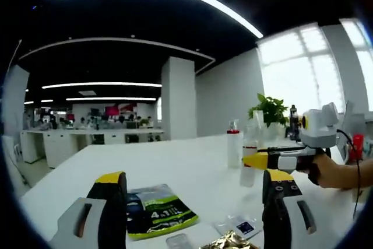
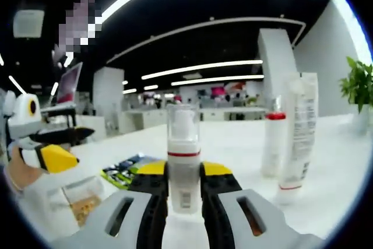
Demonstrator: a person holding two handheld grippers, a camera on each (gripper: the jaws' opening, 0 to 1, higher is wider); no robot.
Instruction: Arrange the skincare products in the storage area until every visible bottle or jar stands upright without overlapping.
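White desk point(image 2: 332, 202) in an open office carries the products. Right hand-held gripper point(image 2: 184, 186) pinches an upright clear pump bottle point(image 2: 183, 155) at its base; a white tube point(image 2: 297, 135) stands at three o'clock. Left hand-held gripper point(image 1: 192, 193) is spread above a green packet point(image 1: 158, 209).

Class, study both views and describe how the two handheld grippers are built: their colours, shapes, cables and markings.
The left gripper has black jaws tipped with yellow, rising from pale grey slotted mounts. The right gripper looks alike: black jaws, yellow tops, grey mounts with oval slots. Seen from the left gripper view, the right gripper has a white body, a yellow tip and a black cable trailing from it.
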